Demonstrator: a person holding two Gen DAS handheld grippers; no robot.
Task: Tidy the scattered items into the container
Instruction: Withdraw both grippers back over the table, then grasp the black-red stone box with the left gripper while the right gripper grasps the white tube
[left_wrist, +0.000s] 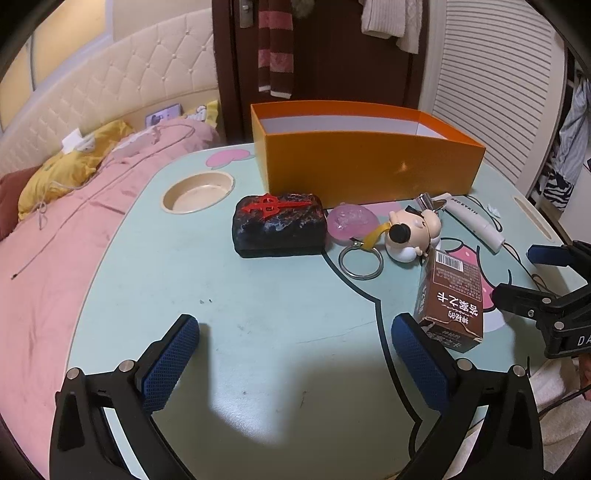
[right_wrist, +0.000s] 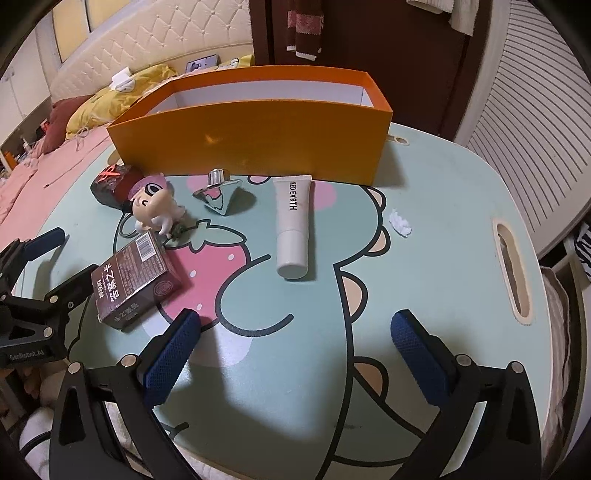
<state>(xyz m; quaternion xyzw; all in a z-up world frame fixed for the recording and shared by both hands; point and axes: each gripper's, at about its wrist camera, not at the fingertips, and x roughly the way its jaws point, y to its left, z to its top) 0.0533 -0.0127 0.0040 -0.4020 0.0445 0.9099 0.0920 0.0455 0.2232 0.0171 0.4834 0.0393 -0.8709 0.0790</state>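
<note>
An open orange box (left_wrist: 369, 162) (right_wrist: 255, 144) stands at the far side of the mint table (left_wrist: 236, 295). In front of it lie a dark block with a red mark (left_wrist: 279, 227) (right_wrist: 110, 184), a pink blob (left_wrist: 351, 219), a cartoon figure keychain (left_wrist: 410, 230) (right_wrist: 153, 208), a silver cone (right_wrist: 218, 194), a white tube (left_wrist: 476, 221) (right_wrist: 293, 225) and a brown card box (left_wrist: 448, 295) (right_wrist: 135, 284). My left gripper (left_wrist: 295, 332) is open and empty above the near table; its right finger is next to the card box. My right gripper (right_wrist: 295, 328) is open and empty, short of the tube.
A round cup hole (left_wrist: 197, 192) sits at the table's left. A handle slot (right_wrist: 511, 269) and a small white scrap (right_wrist: 400, 223) lie at its right. A pink bed (left_wrist: 55, 229) is to the left, a door and slatted wardrobe behind.
</note>
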